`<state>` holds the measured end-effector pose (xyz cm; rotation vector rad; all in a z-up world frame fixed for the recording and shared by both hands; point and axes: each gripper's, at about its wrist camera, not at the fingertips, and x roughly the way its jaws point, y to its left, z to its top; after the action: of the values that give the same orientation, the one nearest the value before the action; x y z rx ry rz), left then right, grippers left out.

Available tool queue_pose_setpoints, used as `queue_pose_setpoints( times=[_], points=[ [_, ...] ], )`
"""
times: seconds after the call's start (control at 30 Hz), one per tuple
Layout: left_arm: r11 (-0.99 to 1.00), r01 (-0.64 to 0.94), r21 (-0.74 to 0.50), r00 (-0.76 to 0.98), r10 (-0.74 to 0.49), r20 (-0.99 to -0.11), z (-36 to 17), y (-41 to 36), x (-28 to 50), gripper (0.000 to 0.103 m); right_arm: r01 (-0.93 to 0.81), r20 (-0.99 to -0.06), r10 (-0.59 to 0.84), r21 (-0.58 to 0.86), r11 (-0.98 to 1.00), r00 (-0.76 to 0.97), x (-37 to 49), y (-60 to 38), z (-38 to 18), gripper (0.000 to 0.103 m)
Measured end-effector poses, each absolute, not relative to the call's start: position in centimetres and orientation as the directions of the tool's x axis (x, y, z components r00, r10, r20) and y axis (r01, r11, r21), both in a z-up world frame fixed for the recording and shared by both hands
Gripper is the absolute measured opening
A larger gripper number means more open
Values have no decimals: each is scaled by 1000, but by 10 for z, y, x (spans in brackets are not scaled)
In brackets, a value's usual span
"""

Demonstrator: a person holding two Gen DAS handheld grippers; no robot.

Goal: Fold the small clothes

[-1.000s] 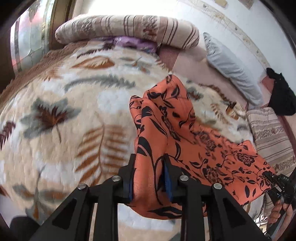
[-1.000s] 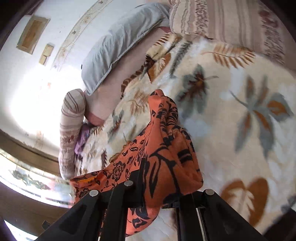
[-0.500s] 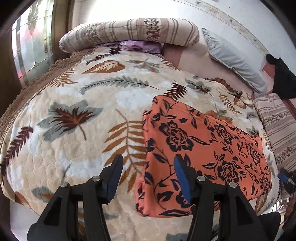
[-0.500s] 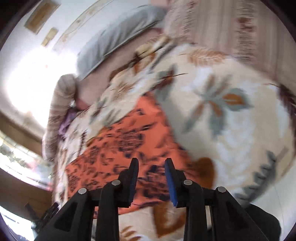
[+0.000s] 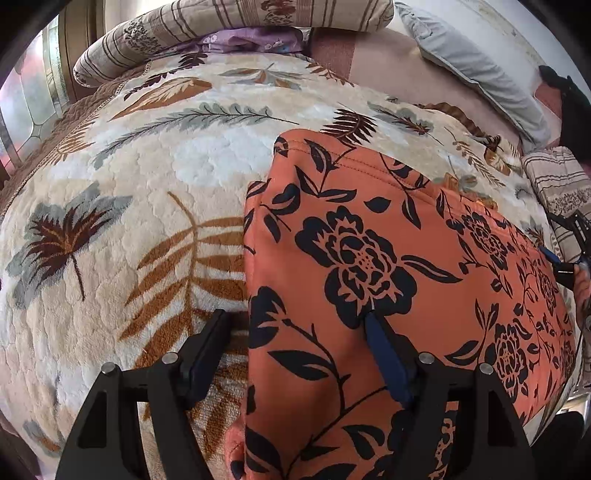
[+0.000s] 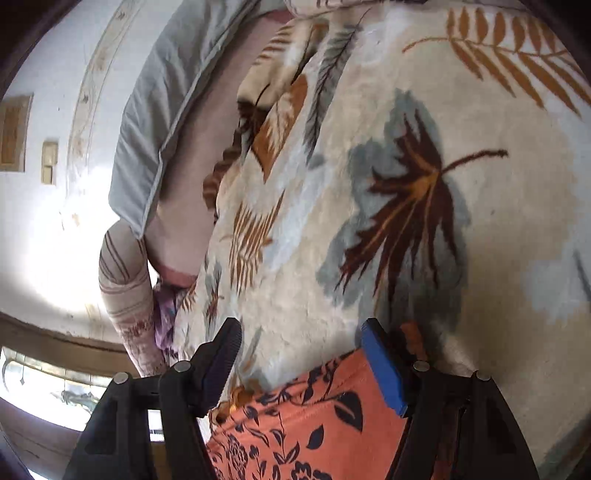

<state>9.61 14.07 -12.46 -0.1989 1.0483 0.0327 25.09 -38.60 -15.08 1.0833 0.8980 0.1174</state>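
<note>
Right gripper [image 6: 299, 339] fingers just spread, orange floral garment [image 6: 314, 424] released on leaf-print blanket [image 6: 406, 184]

You're in a home bedroom — bed under a leaf-print blanket [image 5: 155, 206], striped bolster [image 5: 229, 26] and grey pillow [image 5: 476, 70] (against the wall).

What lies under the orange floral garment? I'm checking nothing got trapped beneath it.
The orange floral garment lies flat on the leaf-patterned blanket. Only the blanket shows around it; whatever lies directly beneath is covered.
</note>
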Motion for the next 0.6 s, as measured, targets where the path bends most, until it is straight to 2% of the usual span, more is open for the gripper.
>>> queue_pose_setpoints(
  times=[0.17, 0.23, 0.3, 0.37, 0.43, 0.6],
  points=[
    [971, -151, -185, 574, -67, -816, -93, 155, 84, 77, 152, -539, 538, 784, 602, 649, 183, -350, -95, 71],
    [982, -156, -111, 555, -6, -832, -98, 157, 85, 77, 83, -547, 584, 769, 634, 600, 145, -321, -86, 72],
    [982, -180, -58, 459, 32, -888, -125, 166, 91, 80, 24, -545, 647, 774, 633, 533, 104, -294, -90, 74],
    [978, -185, -99, 487, 4, -873, -123, 174, 86, 82, 34, -595, 646, 748, 663, 479, 78, -276, -107, 74],
    [979, -198, -49, 490, 55, -870, -106, 172, 84, 81, 94, -660, 601, 704, 704, 451, 65, -272, -126, 74],
    [991, -121, -53, 563, 24, -826, -68, 160, 105, 81, 103, -646, 582, 708, 699, 494, 55, -275, -132, 74]
  ],
)
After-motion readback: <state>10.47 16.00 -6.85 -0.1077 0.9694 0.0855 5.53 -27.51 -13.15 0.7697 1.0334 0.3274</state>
